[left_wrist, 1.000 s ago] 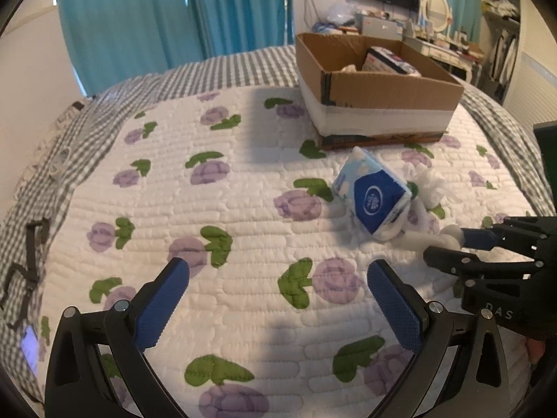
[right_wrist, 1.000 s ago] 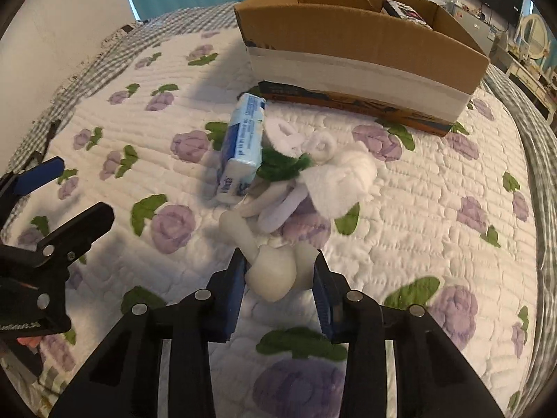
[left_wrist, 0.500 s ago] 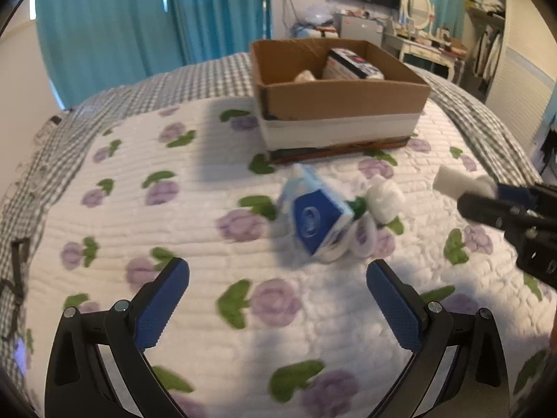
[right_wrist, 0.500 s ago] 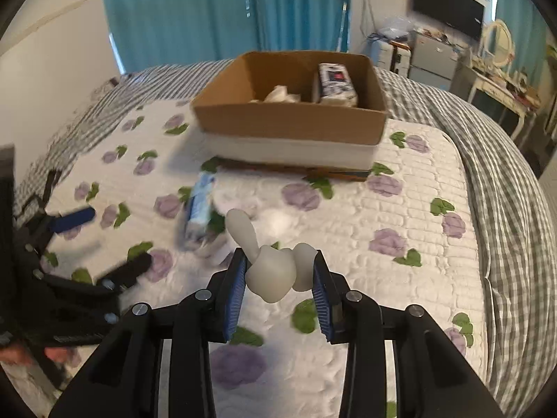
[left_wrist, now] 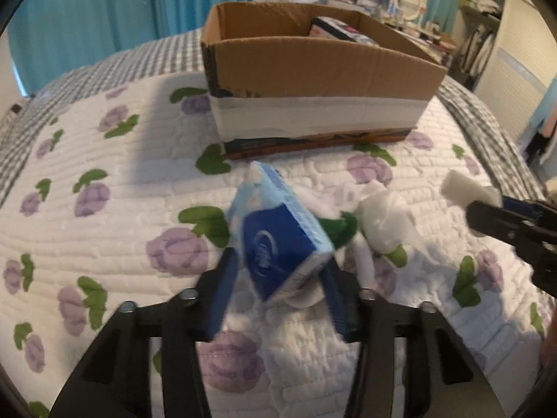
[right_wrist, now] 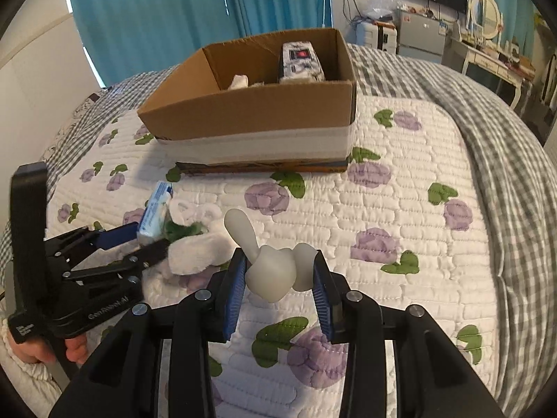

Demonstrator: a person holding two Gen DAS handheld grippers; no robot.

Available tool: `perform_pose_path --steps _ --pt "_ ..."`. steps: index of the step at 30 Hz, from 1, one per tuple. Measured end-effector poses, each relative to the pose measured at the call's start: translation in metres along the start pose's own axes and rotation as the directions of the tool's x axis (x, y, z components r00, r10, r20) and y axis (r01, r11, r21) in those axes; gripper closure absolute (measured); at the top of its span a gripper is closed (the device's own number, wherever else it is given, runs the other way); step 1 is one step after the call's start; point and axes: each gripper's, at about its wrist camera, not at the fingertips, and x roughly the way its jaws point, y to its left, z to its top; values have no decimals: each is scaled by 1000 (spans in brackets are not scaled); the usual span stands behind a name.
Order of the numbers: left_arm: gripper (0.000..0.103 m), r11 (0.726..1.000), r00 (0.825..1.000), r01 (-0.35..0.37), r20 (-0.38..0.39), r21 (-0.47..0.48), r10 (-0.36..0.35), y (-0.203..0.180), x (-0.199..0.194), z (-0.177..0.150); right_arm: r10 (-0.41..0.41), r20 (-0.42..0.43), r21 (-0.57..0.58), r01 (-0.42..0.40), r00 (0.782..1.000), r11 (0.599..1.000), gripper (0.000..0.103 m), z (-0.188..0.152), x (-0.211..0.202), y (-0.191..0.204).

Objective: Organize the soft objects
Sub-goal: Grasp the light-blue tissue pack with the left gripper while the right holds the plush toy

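My left gripper (left_wrist: pixel 278 278) is closed around a blue tissue pack (left_wrist: pixel 278 237) that lies on the quilt; it also shows at the left of the right wrist view (right_wrist: pixel 139 240), on the pack (right_wrist: pixel 155 214). My right gripper (right_wrist: pixel 278 275) is shut on a white soft toy (right_wrist: pixel 268 268) and holds it above the quilt; it enters the left wrist view at the right (left_wrist: pixel 487 209). A white plush with green parts (left_wrist: pixel 383 223) lies beside the pack. An open cardboard box (right_wrist: pixel 264 122) stands behind, holding a patterned pack (right_wrist: pixel 301 59) and a white item (right_wrist: pixel 240 82).
The bed carries a white quilt with purple flowers (right_wrist: pixel 400 209) over a grey checked blanket (right_wrist: pixel 487 111). Blue curtains (right_wrist: pixel 174 10) hang behind. A dresser with a mirror (right_wrist: pixel 484 17) and a TV stand at the far right.
My left gripper has moved forward to the blue tissue pack and closed its fingers around it. My right gripper, still holding the white toy, has come nearer the box.
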Motion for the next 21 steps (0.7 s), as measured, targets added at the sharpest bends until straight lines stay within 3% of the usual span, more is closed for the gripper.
perform_pose_path --steps 1,7,16,18,21 --pt "69 1000 1000 8 -1 10 -8 -1 -1 0 -2 -2 1 2 1000 1000 67 0 2 1" --pt "79 999 1000 19 23 27 -19 0 -20 -3 -20 11 -13 20 1000 1000 67 -1 -6 6" --pt "84 998 989 7 148 67 -16 -3 -88 0 -14 99 -40 18 995 999 67 3 -56 26" --pt "95 996 985 0 171 92 -15 -7 -100 1 -7 119 -47 13 993 999 67 4 -68 31" --pt "95 995 983 2 181 95 -19 -8 -108 0 -5 142 -62 14 990 998 67 3 -83 37"
